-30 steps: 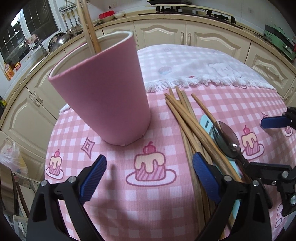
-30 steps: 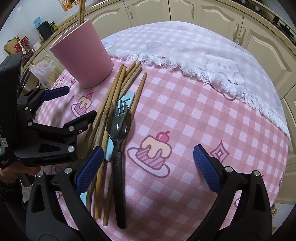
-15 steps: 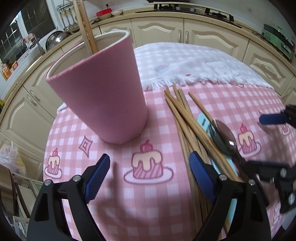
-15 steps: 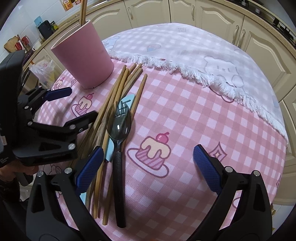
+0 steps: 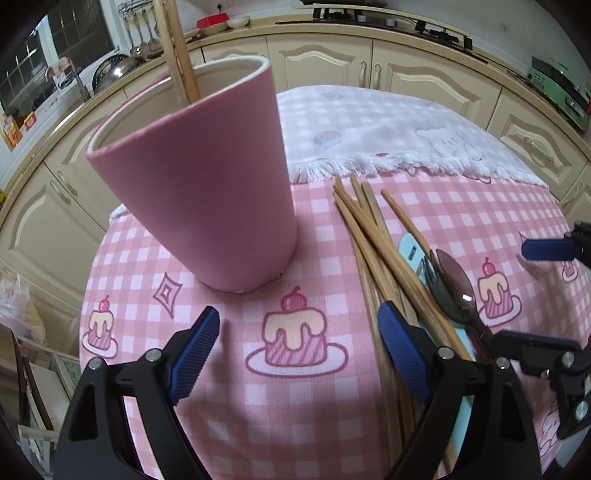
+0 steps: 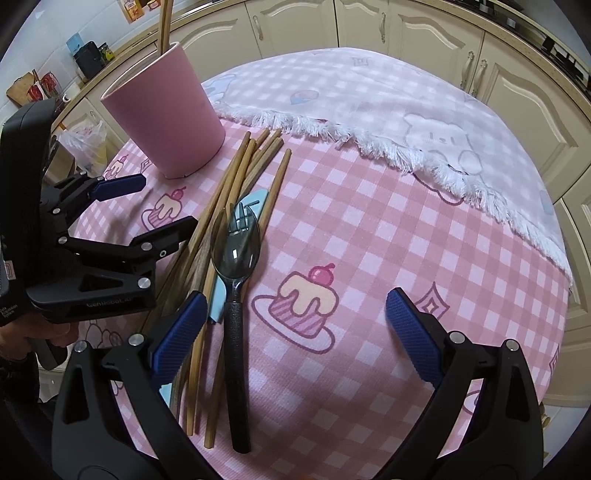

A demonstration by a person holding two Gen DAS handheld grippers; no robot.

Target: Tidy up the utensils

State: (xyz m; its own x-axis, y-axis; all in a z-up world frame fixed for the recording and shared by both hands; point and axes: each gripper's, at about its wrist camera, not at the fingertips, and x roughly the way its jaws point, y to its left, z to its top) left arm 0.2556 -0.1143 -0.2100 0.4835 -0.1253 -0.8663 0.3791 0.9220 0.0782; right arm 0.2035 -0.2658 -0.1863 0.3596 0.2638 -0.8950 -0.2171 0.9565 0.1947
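A pink checked tablecloth (image 6: 369,229) with cake drawings covers the table. A paler fringed cloth (image 6: 369,96) lies over its far part. Cream cabinets (image 5: 424,70) curve behind, ladles (image 5: 142,31) hang at the wall, and a plastic bag (image 6: 83,142) sits low beside the table.

Two black plastic grippers, the left gripper (image 5: 299,354) and right gripper (image 6: 295,332), carry ribbed blue pads (image 6: 413,332), silver screws and faint grey lettering.

I count one pink cup (image 6: 166,114) holding two chopsticks (image 5: 177,55), one spoon (image 6: 235,254), one fork (image 6: 245,218), and a bundle of loose chopsticks (image 6: 236,184) I cannot count exactly.
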